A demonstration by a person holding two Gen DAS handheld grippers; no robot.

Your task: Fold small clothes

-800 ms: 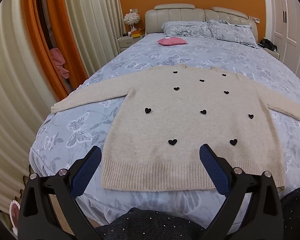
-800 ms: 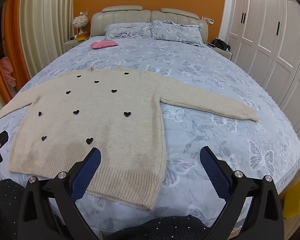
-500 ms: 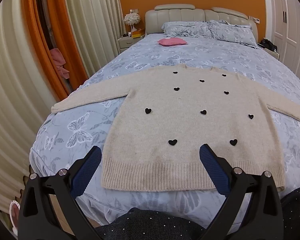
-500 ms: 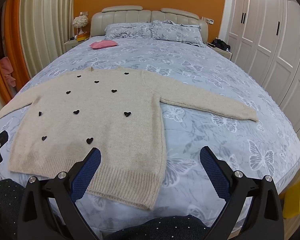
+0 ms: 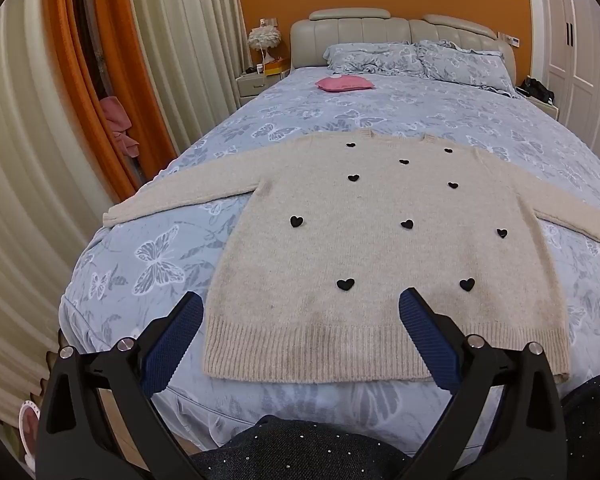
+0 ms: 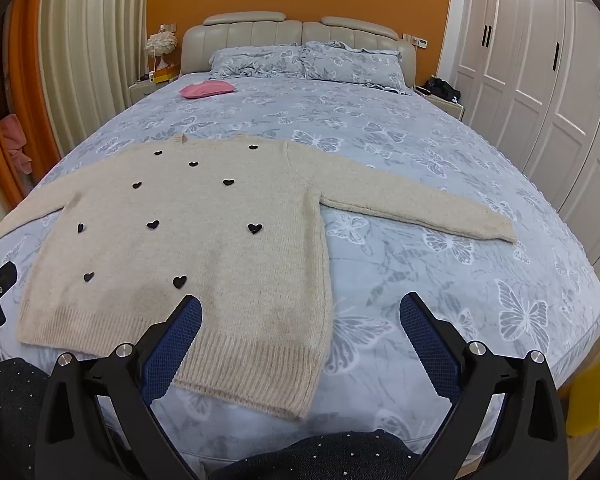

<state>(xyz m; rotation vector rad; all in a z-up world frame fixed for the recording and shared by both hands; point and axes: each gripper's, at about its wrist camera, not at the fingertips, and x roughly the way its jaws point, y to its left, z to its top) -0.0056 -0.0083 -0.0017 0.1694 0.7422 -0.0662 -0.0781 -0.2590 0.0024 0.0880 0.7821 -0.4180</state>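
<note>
A cream knit sweater (image 5: 380,248) with little black hearts (image 5: 345,284) lies flat on the bed (image 5: 148,264), front side up. Both sleeves are spread out to the sides. Its ribbed bottom edge sits near the foot of the bed, and its neck points toward the pillows (image 5: 416,58). In the right wrist view the same sweater (image 6: 188,248) fills the left part of the bed (image 6: 460,280), and its right sleeve (image 6: 412,204) reaches out over the butterfly sheet.

The left claw (image 5: 301,320) hangs low over the foot of the bed, above the sweater's bottom edge. It is released, with its blue fingers (image 5: 171,348) wide apart, and it holds nothing. One finger is over the sheet just beside the sweater's left corner, and the other is over the ribbed edge.

The right claw (image 6: 301,322) is also released and holds nothing. It hangs over the sweater's right bottom corner, with one blue finger (image 6: 172,352) above the knit and the other above the bare sheet.

A pink cushion (image 5: 345,83) lies farther up the bed, just in front of the pillows. White wardrobe doors (image 6: 540,92) stand on the right side of the room.
</note>
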